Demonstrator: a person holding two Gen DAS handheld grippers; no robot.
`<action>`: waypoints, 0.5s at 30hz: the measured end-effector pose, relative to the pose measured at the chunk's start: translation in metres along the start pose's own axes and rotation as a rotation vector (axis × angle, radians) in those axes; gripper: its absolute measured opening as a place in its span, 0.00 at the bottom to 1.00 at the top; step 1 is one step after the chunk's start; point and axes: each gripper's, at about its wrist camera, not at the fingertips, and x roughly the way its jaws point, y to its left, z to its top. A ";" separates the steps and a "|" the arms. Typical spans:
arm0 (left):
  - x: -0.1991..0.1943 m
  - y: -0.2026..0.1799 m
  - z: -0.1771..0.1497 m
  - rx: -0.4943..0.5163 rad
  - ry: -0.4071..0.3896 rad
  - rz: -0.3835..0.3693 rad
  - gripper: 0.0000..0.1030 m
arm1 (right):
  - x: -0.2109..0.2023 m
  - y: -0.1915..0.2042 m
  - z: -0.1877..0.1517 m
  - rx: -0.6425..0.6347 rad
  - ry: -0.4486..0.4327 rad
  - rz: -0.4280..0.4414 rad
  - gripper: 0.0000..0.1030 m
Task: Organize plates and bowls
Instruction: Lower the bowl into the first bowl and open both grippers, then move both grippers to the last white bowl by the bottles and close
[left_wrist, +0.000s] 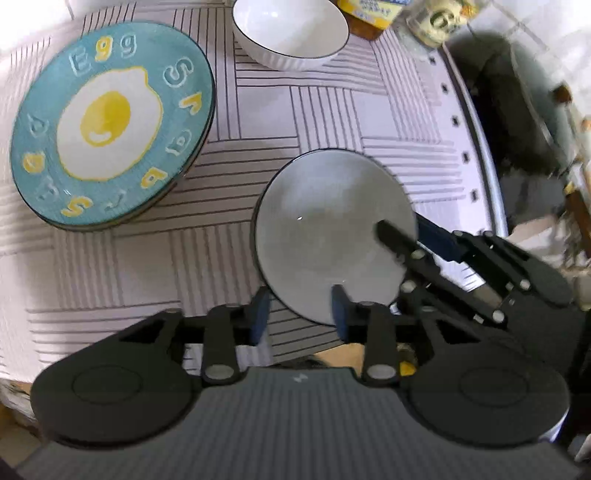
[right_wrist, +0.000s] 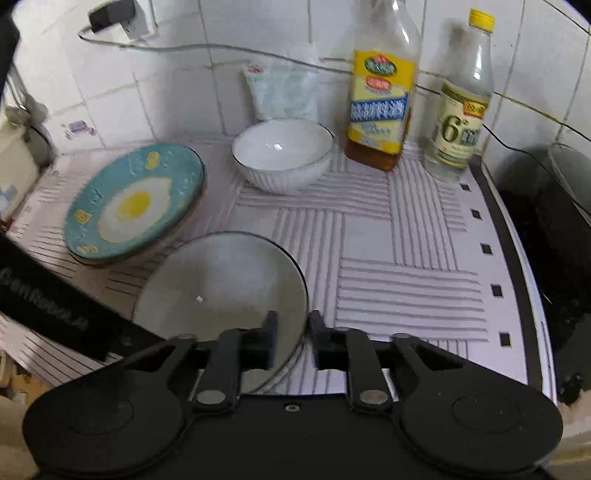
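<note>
A white bowl with a dark rim (left_wrist: 325, 229) (right_wrist: 221, 284) hangs tilted above the mat. My right gripper (right_wrist: 292, 332) (left_wrist: 402, 236) is shut on its rim, one finger inside the bowl, one outside. My left gripper (left_wrist: 300, 314) is open, its fingers just below the bowl's near edge, holding nothing. A second white bowl (left_wrist: 291, 33) (right_wrist: 282, 155) stands at the back. A blue plate with a fried-egg picture (left_wrist: 107, 125) (right_wrist: 135, 203) lies at the left on another plate.
A striped white mat (right_wrist: 388, 266) covers the counter. An oil bottle (right_wrist: 382, 96) and a vinegar bottle (right_wrist: 461, 107) stand by the tiled wall behind the bowl. A dark stove area (right_wrist: 546, 229) lies at the right edge.
</note>
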 end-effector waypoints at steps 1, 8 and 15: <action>-0.001 0.003 0.000 -0.016 -0.002 -0.010 0.36 | -0.002 -0.001 0.003 0.002 -0.012 0.005 0.30; -0.025 0.015 0.006 -0.054 -0.057 -0.037 0.39 | -0.015 -0.010 0.030 0.008 -0.095 0.037 0.44; -0.049 0.038 0.028 -0.083 -0.213 -0.048 0.40 | -0.008 -0.036 0.060 0.110 -0.146 0.214 0.55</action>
